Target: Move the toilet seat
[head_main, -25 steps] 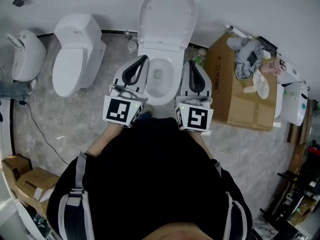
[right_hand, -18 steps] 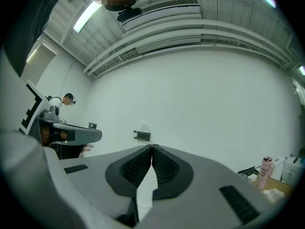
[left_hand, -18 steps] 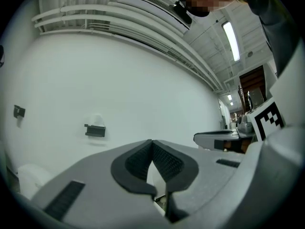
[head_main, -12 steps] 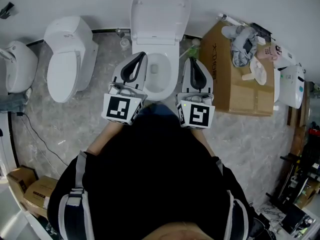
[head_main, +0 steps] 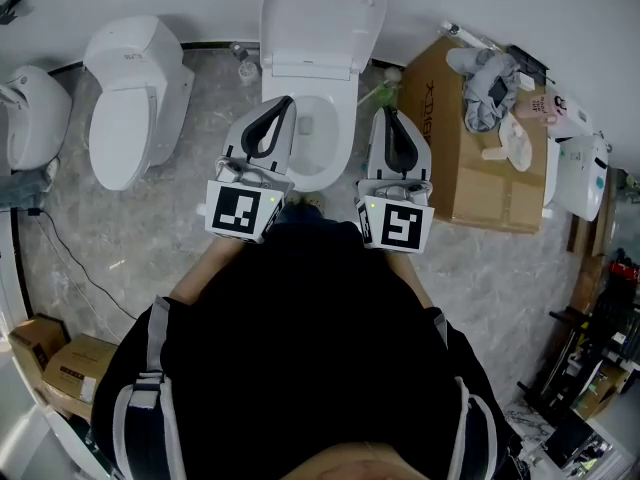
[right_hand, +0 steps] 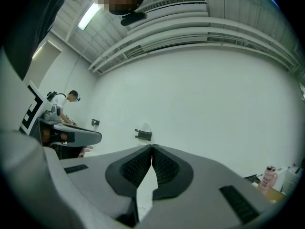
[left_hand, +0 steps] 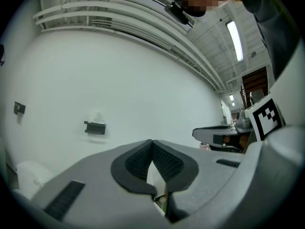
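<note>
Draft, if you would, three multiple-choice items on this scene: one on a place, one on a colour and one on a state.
1. Where does the cardboard box stand relative to the open toilet in the head view?
A) to its left
B) to its right
C) on top of it

2. What colour is the raised lid?
A) black
B) white
C) red

3. How do the jaws of the left gripper and the right gripper stand?
A) both together, nothing between them
B) both wide apart
C) both closed on the raised lid

Answers:
1 B: the cardboard box sits at the right of the open toilet, near the wall.
2 B: the raised lid is plain white.
3 A: each gripper view shows its two pads meeting at the tips, with nothing between them.
</note>
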A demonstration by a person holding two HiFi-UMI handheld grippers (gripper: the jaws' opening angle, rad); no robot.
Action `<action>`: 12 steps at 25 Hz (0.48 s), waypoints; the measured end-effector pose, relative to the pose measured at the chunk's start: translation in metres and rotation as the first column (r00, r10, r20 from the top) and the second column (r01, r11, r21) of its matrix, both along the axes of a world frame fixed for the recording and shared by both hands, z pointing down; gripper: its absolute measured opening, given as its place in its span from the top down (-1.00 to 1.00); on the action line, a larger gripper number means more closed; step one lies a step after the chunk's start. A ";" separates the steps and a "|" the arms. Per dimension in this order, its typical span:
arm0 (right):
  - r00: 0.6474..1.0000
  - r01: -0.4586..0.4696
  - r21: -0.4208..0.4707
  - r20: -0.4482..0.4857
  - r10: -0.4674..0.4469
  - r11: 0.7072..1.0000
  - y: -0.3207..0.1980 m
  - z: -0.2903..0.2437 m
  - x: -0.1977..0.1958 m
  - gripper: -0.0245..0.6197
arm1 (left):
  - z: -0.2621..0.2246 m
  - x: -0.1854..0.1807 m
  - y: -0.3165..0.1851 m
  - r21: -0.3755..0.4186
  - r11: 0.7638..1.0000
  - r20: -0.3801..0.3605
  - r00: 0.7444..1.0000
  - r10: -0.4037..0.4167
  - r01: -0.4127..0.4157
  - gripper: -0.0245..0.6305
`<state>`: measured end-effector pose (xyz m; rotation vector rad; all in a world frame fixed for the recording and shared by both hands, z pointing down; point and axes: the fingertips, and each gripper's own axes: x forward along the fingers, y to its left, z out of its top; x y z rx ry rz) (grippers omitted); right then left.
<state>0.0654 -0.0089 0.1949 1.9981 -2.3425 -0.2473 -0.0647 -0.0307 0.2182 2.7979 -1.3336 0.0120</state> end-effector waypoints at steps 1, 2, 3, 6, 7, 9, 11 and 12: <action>1.000 0.001 -0.001 -0.001 -0.001 1.000 -0.001 0.001 0.001 0.85 | 0.000 0.001 -0.001 0.000 1.000 -0.002 1.000 0.001 -0.001 0.90; 1.000 0.003 -0.002 0.000 -0.003 1.000 -0.002 0.001 0.003 0.85 | 0.001 0.003 -0.002 0.000 1.000 -0.003 1.000 0.002 -0.002 0.90; 1.000 0.004 -0.003 0.001 -0.004 1.000 -0.003 0.002 0.005 0.85 | 0.001 0.004 -0.002 0.000 1.000 -0.001 1.000 0.003 -0.003 0.90; 1.000 0.001 -0.012 0.008 -0.001 1.000 -0.003 0.005 0.010 0.85 | 0.005 0.007 -0.002 -0.006 1.000 0.011 1.000 0.001 -0.001 0.90; 1.000 0.002 -0.018 0.012 -0.002 1.000 -0.004 0.007 0.011 0.85 | 0.006 0.008 -0.002 -0.010 1.000 0.014 1.000 0.001 -0.001 0.90; 1.000 0.009 -0.024 0.012 -0.009 1.000 -0.006 0.011 0.012 0.85 | 0.008 0.010 -0.004 -0.018 1.000 0.018 1.000 0.001 0.000 0.90; 1.000 0.018 -0.027 0.008 -0.017 0.999 -0.009 0.015 0.012 0.85 | 0.011 0.011 -0.007 -0.021 1.000 0.019 1.000 0.000 0.001 0.90; 1.000 0.022 -0.030 0.007 -0.022 0.999 -0.011 0.017 0.012 0.85 | 0.012 0.012 -0.008 -0.021 1.000 0.019 1.000 -0.001 0.002 0.90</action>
